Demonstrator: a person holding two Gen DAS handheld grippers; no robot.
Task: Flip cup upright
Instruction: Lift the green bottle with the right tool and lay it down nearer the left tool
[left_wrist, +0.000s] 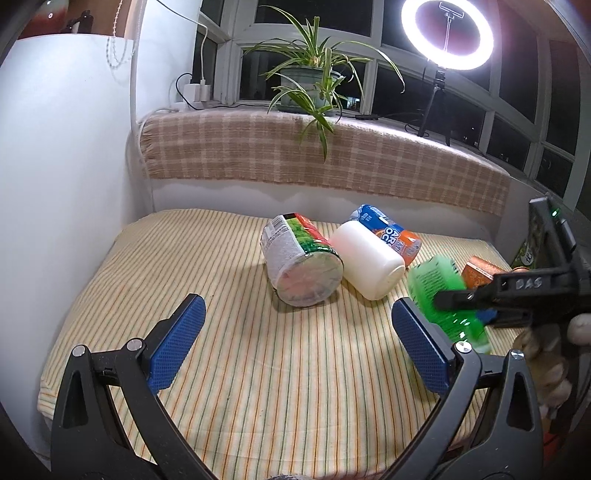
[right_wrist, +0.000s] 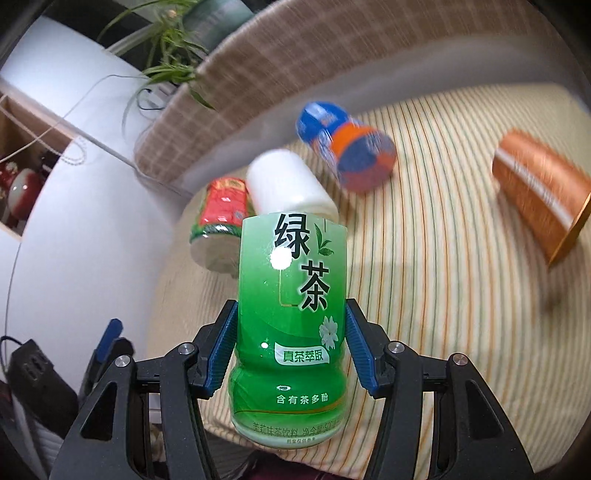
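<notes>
My right gripper (right_wrist: 290, 347) is shut on a green tea cup (right_wrist: 291, 314) and holds it above the striped cloth (right_wrist: 443, 295). The background there is blurred. In the left wrist view the green cup (left_wrist: 443, 295) hangs tilted in the right gripper (left_wrist: 476, 299) at the right. My left gripper (left_wrist: 295, 339) is open and empty, low over the cloth (left_wrist: 240, 332). Ahead of it lie on their sides a red and green cup (left_wrist: 299, 262), a white cup (left_wrist: 369, 260), a blue and orange cup (left_wrist: 391, 230) and an orange cup (left_wrist: 480, 273).
A checked cloth (left_wrist: 314, 151) covers the ledge behind, with a potted plant (left_wrist: 314, 85) and a ring light (left_wrist: 447, 33) on the sill. A white wall (left_wrist: 62, 166) stands at the left.
</notes>
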